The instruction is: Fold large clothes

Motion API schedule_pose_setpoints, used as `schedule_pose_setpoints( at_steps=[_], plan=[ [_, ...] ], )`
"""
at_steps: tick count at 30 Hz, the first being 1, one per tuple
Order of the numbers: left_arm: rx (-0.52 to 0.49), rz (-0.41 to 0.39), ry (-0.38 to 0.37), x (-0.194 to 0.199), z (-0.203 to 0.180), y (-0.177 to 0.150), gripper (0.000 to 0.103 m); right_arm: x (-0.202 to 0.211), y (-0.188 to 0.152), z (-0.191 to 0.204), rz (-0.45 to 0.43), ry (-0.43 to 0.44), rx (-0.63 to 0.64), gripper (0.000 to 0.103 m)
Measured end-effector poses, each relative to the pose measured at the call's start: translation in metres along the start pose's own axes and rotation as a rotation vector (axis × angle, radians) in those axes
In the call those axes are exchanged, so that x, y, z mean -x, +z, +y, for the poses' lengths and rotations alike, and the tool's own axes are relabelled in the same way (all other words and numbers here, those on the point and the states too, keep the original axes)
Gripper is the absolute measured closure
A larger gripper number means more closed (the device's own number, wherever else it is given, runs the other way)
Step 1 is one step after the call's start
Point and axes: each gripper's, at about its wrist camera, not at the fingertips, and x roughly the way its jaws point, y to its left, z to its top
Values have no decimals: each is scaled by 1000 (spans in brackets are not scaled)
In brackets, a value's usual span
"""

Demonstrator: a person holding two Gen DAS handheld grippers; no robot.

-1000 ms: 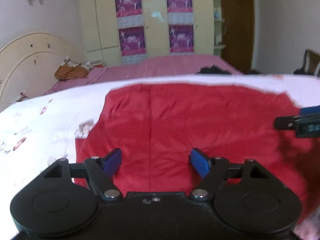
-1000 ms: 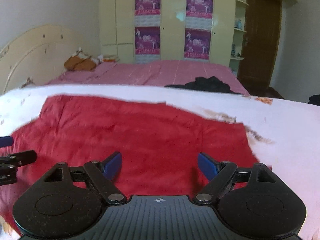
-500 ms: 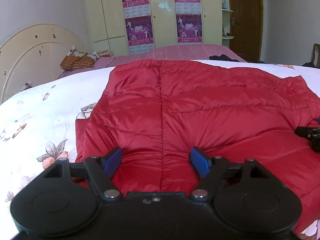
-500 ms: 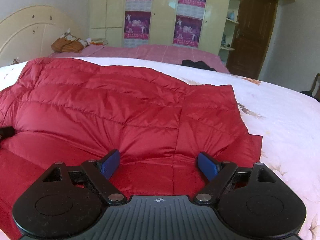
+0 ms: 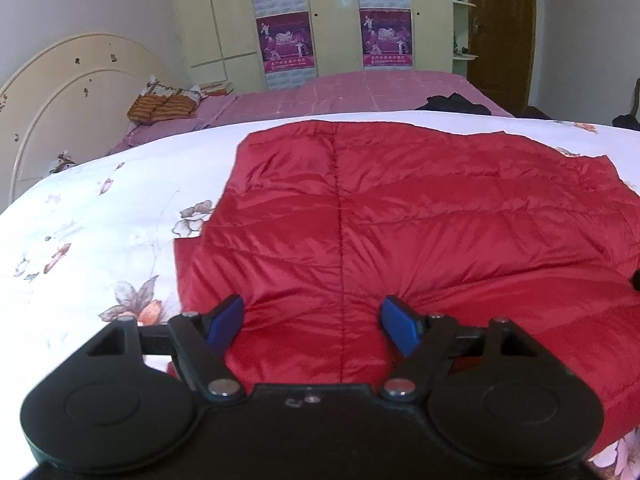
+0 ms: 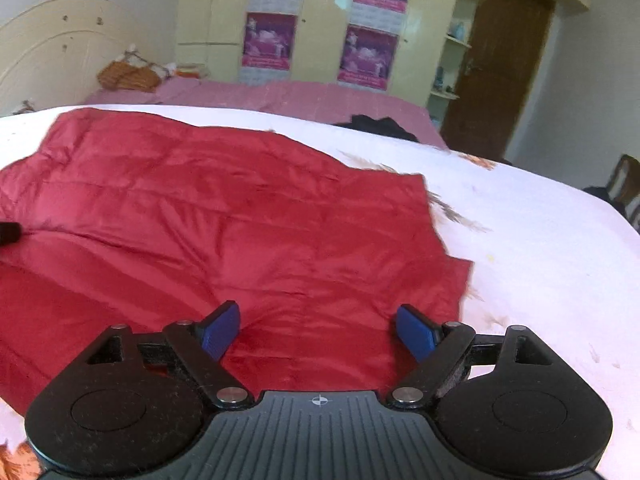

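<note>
The left gripper [image 5: 314,322] hung wide open over the near hem of the red quilted jacket [image 5: 400,216], gripping nothing. The jacket lay spread on the floral bedsheet [image 5: 100,220] (probably ready for folding), and the right gripper [image 6: 318,330] gaped equally empty above its right side.

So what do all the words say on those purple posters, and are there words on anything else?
Purple posters on the wardrobe doors: they carry lines of print, but it is too small and blurred to read.
Red jacket: no label or words show.
Flowered bedsheet: only flowers, no words.
Left gripper and right gripper: no readable markings.
</note>
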Motion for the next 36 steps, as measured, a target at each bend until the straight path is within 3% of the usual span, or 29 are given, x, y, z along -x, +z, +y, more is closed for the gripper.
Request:
schedule_pose_setpoints(
  at_steps=[4, 15, 20, 23, 29, 32, 36],
  plan=[
    [46, 15, -19, 17, 10, -1, 27, 24, -2, -11, -16, 3, -40, 19],
    [185, 80, -116, 66, 43, -27, 19, 90, -31, -29, 33, 139, -205, 19],
    [326, 145, -184, 79, 63, -55, 17, 105, -55, -39, 95, 200, -310, 19],
    [467, 184, -253, 74, 77, -74, 18, 104, -68, -44, 127, 247, -379, 19],
    [687, 152, -353, 43, 95, -84, 31, 85, -78, -55, 148, 336, -534, 19],
    [716, 112, -358, 28, 96, -81, 39, 76, -75, -61, 117, 362, -585, 20],
    [730, 74, -355, 14, 95, -75, 40, 62, -69, -68, 97, 381, -657, 20]
  ],
)
